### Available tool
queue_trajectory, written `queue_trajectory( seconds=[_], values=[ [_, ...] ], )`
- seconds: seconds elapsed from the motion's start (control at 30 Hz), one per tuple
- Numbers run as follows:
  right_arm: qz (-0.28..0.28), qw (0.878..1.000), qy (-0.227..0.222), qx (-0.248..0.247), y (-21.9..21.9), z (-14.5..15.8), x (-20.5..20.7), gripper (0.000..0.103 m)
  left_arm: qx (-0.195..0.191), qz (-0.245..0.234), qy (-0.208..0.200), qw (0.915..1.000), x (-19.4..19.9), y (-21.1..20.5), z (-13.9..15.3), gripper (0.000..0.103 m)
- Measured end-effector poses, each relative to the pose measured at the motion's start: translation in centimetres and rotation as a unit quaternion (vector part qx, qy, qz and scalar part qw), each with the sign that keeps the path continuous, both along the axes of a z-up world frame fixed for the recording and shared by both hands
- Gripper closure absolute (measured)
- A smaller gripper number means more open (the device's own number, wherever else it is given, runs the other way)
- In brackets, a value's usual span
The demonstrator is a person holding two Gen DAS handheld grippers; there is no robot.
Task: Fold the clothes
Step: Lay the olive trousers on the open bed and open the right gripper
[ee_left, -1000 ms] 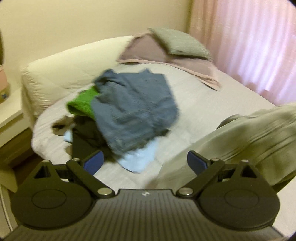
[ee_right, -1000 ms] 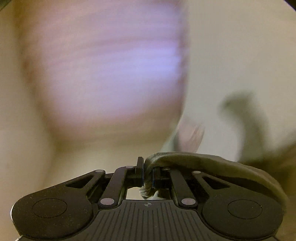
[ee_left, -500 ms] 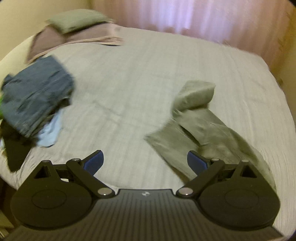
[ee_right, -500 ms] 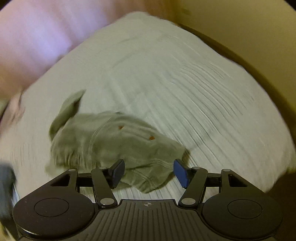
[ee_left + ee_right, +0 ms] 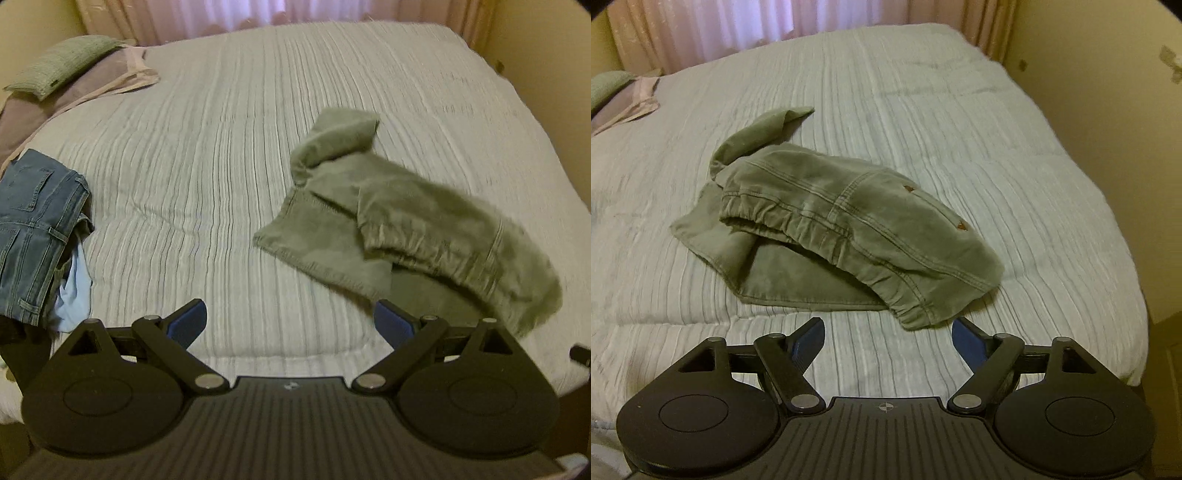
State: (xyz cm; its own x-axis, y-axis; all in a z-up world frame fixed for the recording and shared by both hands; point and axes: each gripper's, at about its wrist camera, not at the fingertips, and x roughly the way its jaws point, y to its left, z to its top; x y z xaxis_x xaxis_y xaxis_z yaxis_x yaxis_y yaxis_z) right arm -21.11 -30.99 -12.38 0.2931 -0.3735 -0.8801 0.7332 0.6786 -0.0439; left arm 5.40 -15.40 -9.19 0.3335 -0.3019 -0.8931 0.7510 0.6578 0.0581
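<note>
A pair of olive-green trousers (image 5: 399,221) lies crumpled on the grey-white striped bedspread (image 5: 229,129), waistband towards me. It also shows in the right wrist view (image 5: 831,218), with its elastic waistband just beyond my right gripper. My left gripper (image 5: 290,321) is open and empty, above the bed left of the trousers. My right gripper (image 5: 888,338) is open and empty, just short of the waistband edge.
A pile of clothes with blue jeans (image 5: 33,229) on top and a light blue garment (image 5: 74,291) lies at the bed's left edge. A green pillow (image 5: 59,62) on a mauve cover (image 5: 26,114) sits far left. Pink curtains (image 5: 738,26) hang behind; a yellow wall (image 5: 1108,110) is at right.
My right gripper has let go of the olive trousers, which now lie on the bed, and has opened wide. My left gripper has swung right from the clothes pile towards the trousers.
</note>
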Motion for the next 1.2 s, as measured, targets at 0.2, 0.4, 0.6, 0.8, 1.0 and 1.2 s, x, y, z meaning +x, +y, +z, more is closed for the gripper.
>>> queue_trajectory(
  seconds=[0.2, 0.4, 0.6, 0.8, 1.0, 1.2],
  values=[
    [-0.03, 0.999, 0.02, 0.005, 2.2, 0.4, -0.8, 0.024, 0.025, -0.034, -0.006, 0.9991, 1.3, 0.9, -1.1, 0.007],
    [-0.038, 0.999, 0.03, 0.0, 2.3, 0.5, -1.3, 0.024, 0.027, -0.055, -0.011, 0.9981, 1.0, 0.2, -1.3, 0.007],
    [-0.013, 0.999, 0.038, -0.024, 0.9, 0.8, -1.8, 0.024, 0.025, -0.058, -0.01, 0.998, 0.0, -1.0, -1.3, 0.007],
    [0.019, 0.999, 0.035, -0.031, -1.8, 0.9, -3.0, 0.024, 0.026, -0.039, -0.014, 0.9988, -1.9, -2.6, -1.3, 0.007],
    [0.055, 0.998, 0.023, -0.031, -5.5, 1.1, -4.8, 0.024, 0.028, -0.019, -0.011, 0.9994, -5.3, -4.4, -1.6, 0.007],
    [0.097, 0.995, 0.017, -0.034, -8.8, 0.9, -6.2, 0.024, 0.03, 0.012, -0.01, 0.9994, -8.4, -6.0, -2.3, 0.007]
  ],
)
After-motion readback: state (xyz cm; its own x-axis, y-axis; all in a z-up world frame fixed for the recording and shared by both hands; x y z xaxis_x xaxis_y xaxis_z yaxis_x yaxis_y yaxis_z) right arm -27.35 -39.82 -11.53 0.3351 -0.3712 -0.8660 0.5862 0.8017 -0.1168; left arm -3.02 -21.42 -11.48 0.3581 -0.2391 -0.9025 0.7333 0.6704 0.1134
